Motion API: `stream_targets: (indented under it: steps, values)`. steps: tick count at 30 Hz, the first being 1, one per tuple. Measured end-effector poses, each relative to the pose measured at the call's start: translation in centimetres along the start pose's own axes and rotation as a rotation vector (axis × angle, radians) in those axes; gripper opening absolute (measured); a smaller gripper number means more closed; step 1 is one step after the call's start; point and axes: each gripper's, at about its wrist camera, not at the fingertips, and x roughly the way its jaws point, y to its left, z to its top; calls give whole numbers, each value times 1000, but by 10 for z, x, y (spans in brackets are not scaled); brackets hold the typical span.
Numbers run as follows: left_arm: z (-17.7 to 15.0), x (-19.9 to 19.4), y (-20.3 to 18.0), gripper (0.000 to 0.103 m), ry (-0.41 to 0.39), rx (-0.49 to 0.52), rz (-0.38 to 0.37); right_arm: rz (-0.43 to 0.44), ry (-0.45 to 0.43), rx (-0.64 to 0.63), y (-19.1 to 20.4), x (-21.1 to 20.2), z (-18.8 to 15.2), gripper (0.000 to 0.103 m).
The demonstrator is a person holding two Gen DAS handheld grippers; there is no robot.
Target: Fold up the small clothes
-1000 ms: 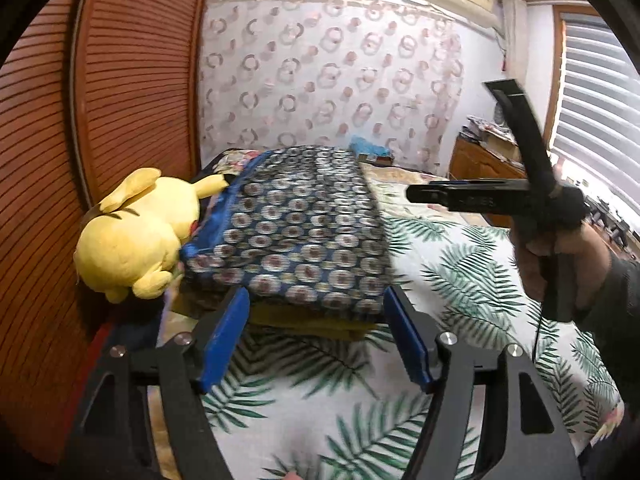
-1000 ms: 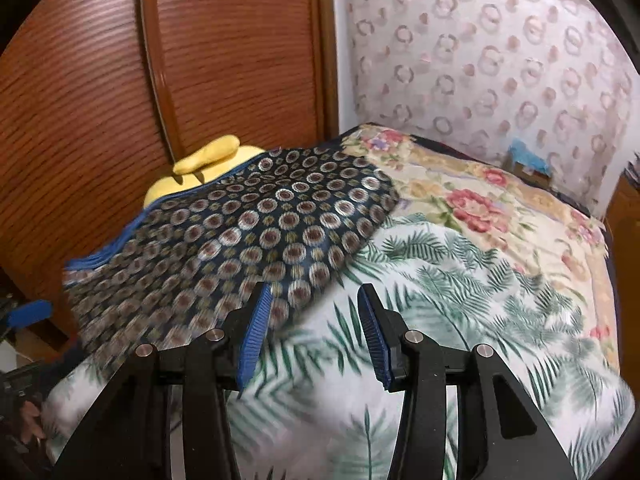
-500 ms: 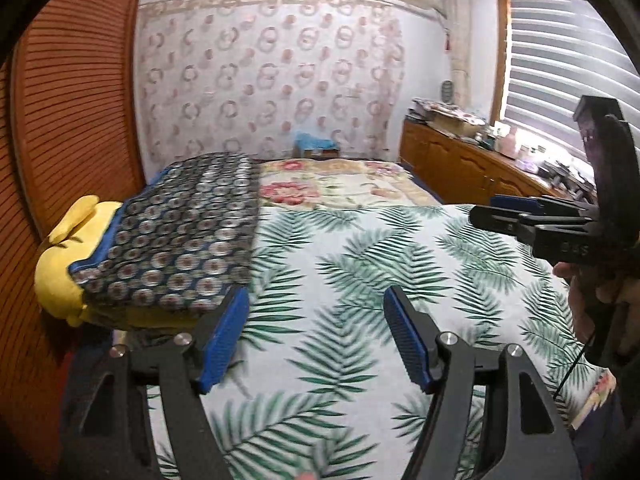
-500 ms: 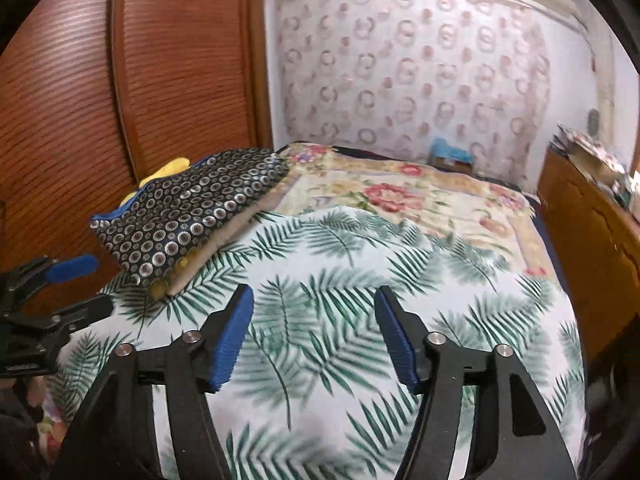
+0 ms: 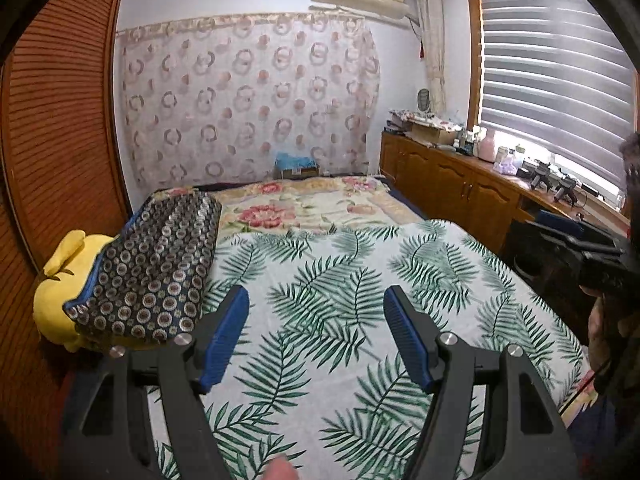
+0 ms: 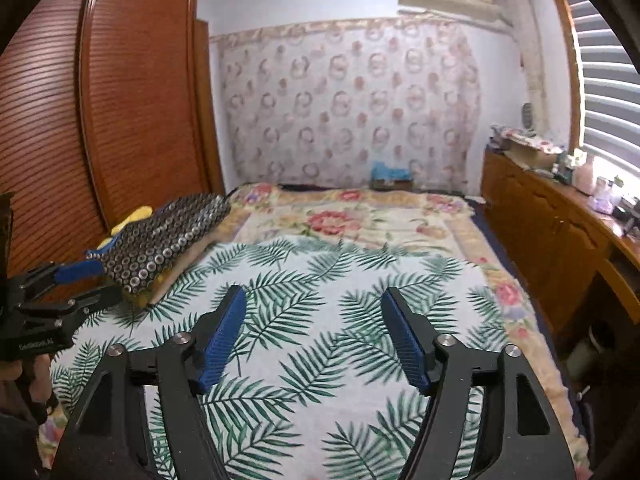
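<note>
Over at about nine o'clock in the left wrist view, a yellow plush toy (image 5: pixel 54 304) is lying against the louvred wooden wardrobe door (image 5: pixel 52 128), and a folded dark garment with a ring pattern (image 5: pixel 156 276) is resting on top of it and on a yellow layer beneath, its blue edge facing the toy. This folded piece is sitting at the left edge of the bed, on the palm-leaf sheet (image 5: pixel 340 280). Moving toward the centre, the left gripper (image 5: pixel 316 296) is hanging over bare sheet with its blue pads (image 5: pixel 224 336) standing wide apart and nothing between them. Toward twelve o'clock, a floral blanket (image 5: pixel 296 208) is covering the far part of the bed, with a ring-patterned curtain (image 5: pixel 248 96) behind it. At about three o'clock, the right gripper (image 5: pixel 560 228) is showing dark and side-on, held in a hand (image 5: pixel 600 332) beside a wooden cabinet (image 5: pixel 448 184) under the window blind (image 5: pixel 556 80).

In the right wrist view, the left gripper (image 6: pixel 86 282) is sitting at nine o'clock, its blue-tipped fingers pointing toward the folded garment (image 6: pixel 160 240), close to it; whether they are touching it I cannot tell. The garment is lying at about ten o'clock, near the wardrobe. At the centre, the right gripper (image 6: pixel 314 296) is hanging above the leaf sheet (image 6: pixel 320 280), its jaws opening wide, with only the sheet below showing between the pads (image 6: pixel 224 340). The cabinet (image 6: pixel 552 220) is running along the three o'clock side.
</note>
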Motion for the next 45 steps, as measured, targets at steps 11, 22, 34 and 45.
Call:
stream_targets:
  steps: [11, 22, 34, 45]
  values:
    - [7, -16, -8, 70, -33, -11, 59, -52, -57, 17, -9, -21, -2, 81]
    - [4, -19, -6, 70, -39, -22, 74, -55, -57, 19, -11, -23, -5, 81]
    - [3, -19, -5, 70, -39, -24, 74, -56, -56, 19, -10, -23, -5, 81]
    - [2, -20, -5, 70, -41, -22, 75, -56, -57, 18, -11, -23, -5, 81]
